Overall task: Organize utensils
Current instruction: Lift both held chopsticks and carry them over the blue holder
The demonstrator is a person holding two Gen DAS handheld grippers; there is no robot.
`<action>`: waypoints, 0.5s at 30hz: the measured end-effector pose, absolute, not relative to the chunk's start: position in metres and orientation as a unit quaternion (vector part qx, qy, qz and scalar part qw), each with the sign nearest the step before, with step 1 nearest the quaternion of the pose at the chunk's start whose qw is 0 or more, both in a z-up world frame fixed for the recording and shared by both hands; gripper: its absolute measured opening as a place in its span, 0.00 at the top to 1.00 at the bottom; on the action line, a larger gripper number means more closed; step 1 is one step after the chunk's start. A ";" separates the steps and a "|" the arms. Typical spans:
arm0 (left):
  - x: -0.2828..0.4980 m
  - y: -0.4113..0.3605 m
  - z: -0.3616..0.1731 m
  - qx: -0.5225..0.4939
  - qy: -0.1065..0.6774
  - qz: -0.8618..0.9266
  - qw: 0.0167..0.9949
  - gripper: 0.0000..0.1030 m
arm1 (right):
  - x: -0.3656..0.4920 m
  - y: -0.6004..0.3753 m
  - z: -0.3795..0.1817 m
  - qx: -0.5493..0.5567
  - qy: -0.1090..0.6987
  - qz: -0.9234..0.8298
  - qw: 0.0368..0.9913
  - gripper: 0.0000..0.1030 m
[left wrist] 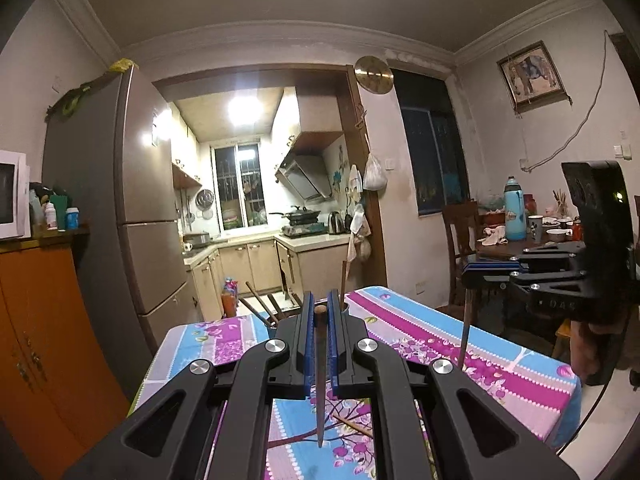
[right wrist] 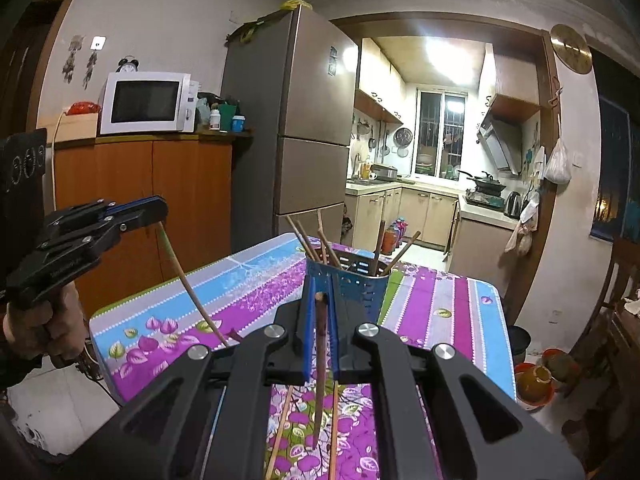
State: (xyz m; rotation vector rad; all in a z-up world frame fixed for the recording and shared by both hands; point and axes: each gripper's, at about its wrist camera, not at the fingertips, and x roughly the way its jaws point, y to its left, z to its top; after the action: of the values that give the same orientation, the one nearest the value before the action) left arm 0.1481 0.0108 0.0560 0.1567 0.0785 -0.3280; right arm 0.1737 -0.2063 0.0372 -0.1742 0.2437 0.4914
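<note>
My left gripper (left wrist: 320,312) is shut on a dark chopstick (left wrist: 320,380) that hangs point down above the table. It also shows at the left of the right wrist view (right wrist: 154,210), its chopstick (right wrist: 188,280) slanting down to the cloth. My right gripper (right wrist: 320,300) is shut on a brown chopstick (right wrist: 320,360), also point down. It shows at the right of the left wrist view (left wrist: 476,272), with its chopstick (left wrist: 465,328). A blue perforated utensil holder (right wrist: 360,280) with several chopsticks stands on the table just beyond my right gripper. In the left wrist view it is mostly hidden behind my fingers.
The table (right wrist: 440,300) has a purple, blue and white flowered cloth. Loose chopsticks (right wrist: 280,428) lie on it under my right gripper. A fridge (right wrist: 296,120) and an orange cabinet (right wrist: 160,200) stand behind. A dining table (left wrist: 520,244) with bottles and bowls is at the right.
</note>
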 end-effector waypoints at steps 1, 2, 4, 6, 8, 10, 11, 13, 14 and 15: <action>0.151 0.010 0.059 0.077 0.044 -0.164 0.983 0.93 | 0.175 -0.207 0.039 -0.083 0.121 0.243 0.959 0.95; 0.153 0.010 0.062 0.075 0.049 -0.167 0.982 0.93 | 0.176 -0.207 0.041 -0.082 0.120 0.243 0.959 0.95; 0.157 0.011 0.066 0.071 0.061 -0.171 0.981 0.93 | 0.177 -0.208 0.042 -0.079 0.119 0.242 0.960 0.95; 0.158 0.011 0.070 0.072 0.068 -0.175 0.980 0.93 | 0.177 -0.209 0.043 -0.075 0.117 0.242 0.960 0.95; 0.159 0.009 0.073 0.074 0.081 -0.176 0.978 0.93 | 0.178 -0.210 0.043 -0.072 0.114 0.241 0.961 0.95; 0.161 0.008 0.074 0.070 0.097 -0.178 0.977 0.92 | 0.180 -0.210 0.044 -0.069 0.113 0.241 0.962 0.95; 0.163 0.010 0.075 0.067 0.102 -0.180 0.976 0.92 | 0.181 -0.210 0.045 -0.067 0.112 0.241 0.962 0.95; 0.166 0.010 0.077 0.062 0.112 -0.180 0.975 0.92 | 0.182 -0.209 0.047 -0.065 0.110 0.242 0.962 0.95; 0.167 0.011 0.078 0.062 0.115 -0.178 0.975 0.93 | 0.183 -0.209 0.048 -0.064 0.109 0.243 0.962 0.95; 0.168 0.011 0.079 0.062 0.117 -0.176 0.975 0.93 | 0.183 -0.209 0.049 -0.063 0.109 0.243 0.962 0.95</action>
State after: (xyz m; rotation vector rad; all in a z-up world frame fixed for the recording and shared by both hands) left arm 0.1682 0.0107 0.0787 0.1249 0.2361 -0.3545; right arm 0.1829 -0.2091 0.0486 -0.1281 0.2203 0.4931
